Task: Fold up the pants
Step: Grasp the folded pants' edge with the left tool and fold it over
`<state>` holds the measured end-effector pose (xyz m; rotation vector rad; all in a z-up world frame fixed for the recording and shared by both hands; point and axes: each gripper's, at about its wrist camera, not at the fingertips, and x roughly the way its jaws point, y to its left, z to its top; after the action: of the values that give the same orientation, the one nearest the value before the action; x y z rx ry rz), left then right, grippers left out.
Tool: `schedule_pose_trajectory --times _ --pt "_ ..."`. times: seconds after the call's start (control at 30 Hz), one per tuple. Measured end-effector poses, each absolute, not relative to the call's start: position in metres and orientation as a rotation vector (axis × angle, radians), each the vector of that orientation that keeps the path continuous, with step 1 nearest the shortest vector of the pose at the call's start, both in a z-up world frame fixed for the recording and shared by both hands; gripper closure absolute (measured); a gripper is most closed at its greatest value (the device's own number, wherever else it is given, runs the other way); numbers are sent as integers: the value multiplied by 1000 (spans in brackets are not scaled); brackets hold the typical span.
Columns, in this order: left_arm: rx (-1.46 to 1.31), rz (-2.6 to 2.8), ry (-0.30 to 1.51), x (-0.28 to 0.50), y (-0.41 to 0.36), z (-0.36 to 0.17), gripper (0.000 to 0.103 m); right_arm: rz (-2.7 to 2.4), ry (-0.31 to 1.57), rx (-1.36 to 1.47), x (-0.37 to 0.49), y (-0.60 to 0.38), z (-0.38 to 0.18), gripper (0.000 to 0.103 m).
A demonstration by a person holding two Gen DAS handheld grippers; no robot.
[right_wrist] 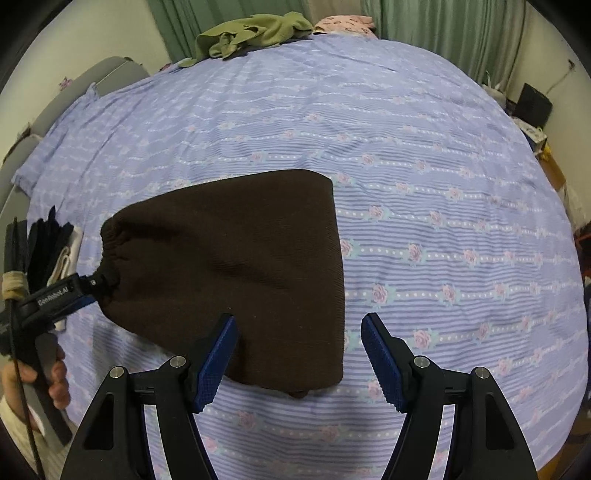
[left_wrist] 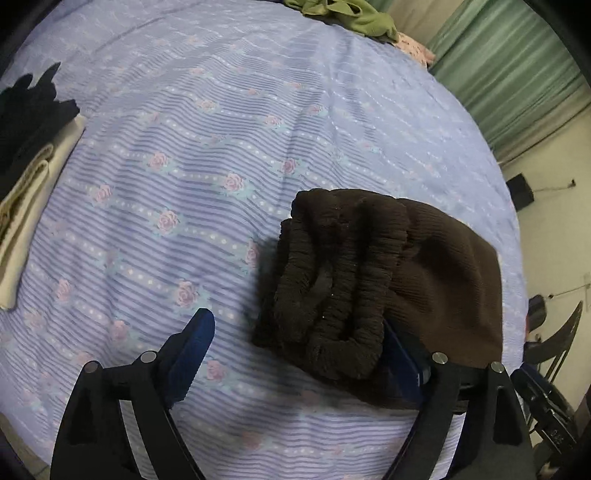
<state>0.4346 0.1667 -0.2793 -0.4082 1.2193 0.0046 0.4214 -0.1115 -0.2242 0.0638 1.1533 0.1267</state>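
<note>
Brown pants folded into a small bundle near the front edge of the bed, both grippers right at it.

Going left to right: a stack of folded clothes sits at the bed's left edge, then the left gripper, jaws spread with the gathered waistband end between them, one finger tucked under the cloth, so not clamped. The pants run long-ways left to right across the bedsheet. The right gripper hangs open over the smooth right end, near edge between its fingers. Looks nearly done to me; plenty of bare sheet right and back, green clothes way off at the far edge.
</note>
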Motion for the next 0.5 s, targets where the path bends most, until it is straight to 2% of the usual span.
schedule_pose_trajectory --times 0.1,0.27,0.5 --pt "-352 -20 1199 435 158 -256 16 139 1148 66 423 -112 -224 32" --pt "-271 -65 1062 430 149 -215 5 138 1096 120 426 -124 -214 32" --pt "-303 -91 1165 467 139 -251 5 110 1081 160 447 -133 -224 32"
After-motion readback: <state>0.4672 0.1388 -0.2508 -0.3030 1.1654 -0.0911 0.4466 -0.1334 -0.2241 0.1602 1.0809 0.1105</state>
